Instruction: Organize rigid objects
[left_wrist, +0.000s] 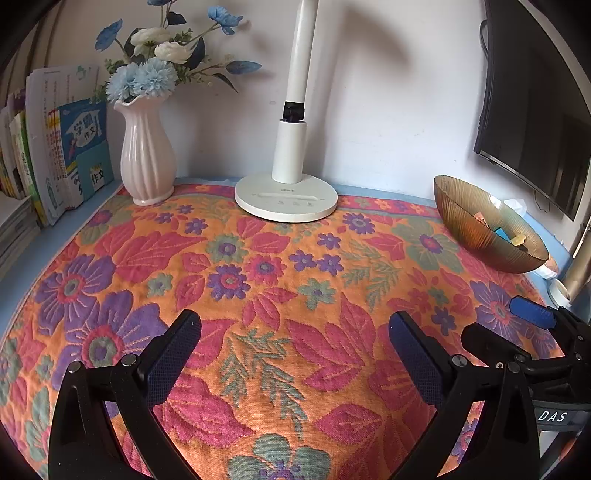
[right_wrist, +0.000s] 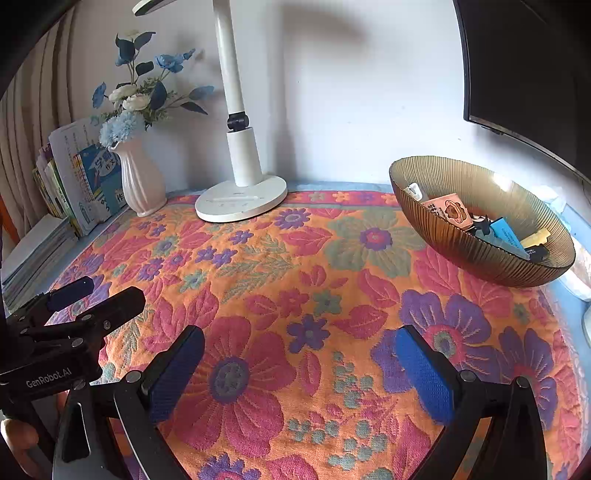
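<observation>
The floral tablecloth (right_wrist: 280, 280) lies bare across its whole middle; books (right_wrist: 79, 184), a ribbed vase (right_wrist: 142, 184) and a lamp base (right_wrist: 242, 201) line the far edge; the amber glass bowl (right_wrist: 480, 236) at the right edge holds the small objects (right_wrist: 498, 230); the left gripper (left_wrist: 293, 354) and the right gripper (right_wrist: 299, 363) hover low side by side, jaws spread wide, grasping nothing.

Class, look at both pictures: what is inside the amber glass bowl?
The bowl holds small items: a cartoon card, a blue block, a yellow piece. Anything beneath them is hidden.
</observation>
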